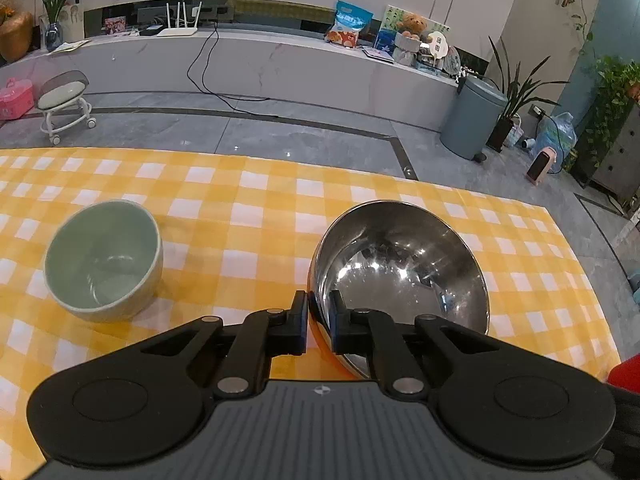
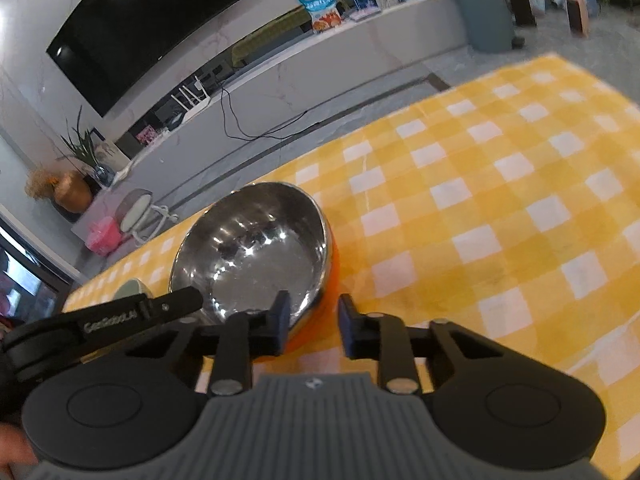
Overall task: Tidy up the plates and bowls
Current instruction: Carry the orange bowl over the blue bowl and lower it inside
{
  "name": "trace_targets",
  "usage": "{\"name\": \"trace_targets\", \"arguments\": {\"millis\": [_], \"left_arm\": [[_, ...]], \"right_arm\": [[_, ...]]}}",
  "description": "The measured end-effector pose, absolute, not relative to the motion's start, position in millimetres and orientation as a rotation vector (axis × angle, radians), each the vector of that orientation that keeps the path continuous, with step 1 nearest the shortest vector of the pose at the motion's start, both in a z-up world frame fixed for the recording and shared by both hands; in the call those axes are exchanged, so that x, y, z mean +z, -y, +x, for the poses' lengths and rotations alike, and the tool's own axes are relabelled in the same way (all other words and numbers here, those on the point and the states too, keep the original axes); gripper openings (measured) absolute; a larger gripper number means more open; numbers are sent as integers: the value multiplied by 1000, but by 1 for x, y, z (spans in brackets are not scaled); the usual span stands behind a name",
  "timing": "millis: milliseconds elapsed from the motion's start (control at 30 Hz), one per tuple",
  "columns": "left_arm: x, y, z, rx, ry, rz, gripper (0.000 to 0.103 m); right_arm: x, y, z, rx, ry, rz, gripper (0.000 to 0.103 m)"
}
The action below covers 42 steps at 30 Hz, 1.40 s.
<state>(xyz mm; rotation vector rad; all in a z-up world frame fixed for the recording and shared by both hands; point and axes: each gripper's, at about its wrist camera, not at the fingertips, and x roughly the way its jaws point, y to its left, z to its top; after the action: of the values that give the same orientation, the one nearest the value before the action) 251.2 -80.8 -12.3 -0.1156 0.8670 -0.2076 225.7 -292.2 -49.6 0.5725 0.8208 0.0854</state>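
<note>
Both tools, left [image 1: 319,312] & right [image 2: 313,322], pinch 1 steel bowl's [image 1: 400,264] rim; 1 green bowl [image 1: 104,258] beside.

2 close wrist views, sharing steel bowl [image 1: 400,268]

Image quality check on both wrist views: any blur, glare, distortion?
Left wrist: sharp; fisheye bends the yellow checked cloth edge; bright specular spots inside the steel bowl; green bowl evenly lit, soft shadow. Right wrist: tilted, slightly blurred, softest toward the cloth's far corner; same glare in the steel bowl; lamp reflections on the TV.
</note>
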Motion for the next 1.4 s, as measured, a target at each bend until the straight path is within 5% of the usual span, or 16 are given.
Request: {"name": "trace_targets", "arguments": {"millis": [1400], "left_arm": [[67,39,102,-180,-1033,-240,12]], "right_arm": [[46,285,60,129,-782,561,10]]}}
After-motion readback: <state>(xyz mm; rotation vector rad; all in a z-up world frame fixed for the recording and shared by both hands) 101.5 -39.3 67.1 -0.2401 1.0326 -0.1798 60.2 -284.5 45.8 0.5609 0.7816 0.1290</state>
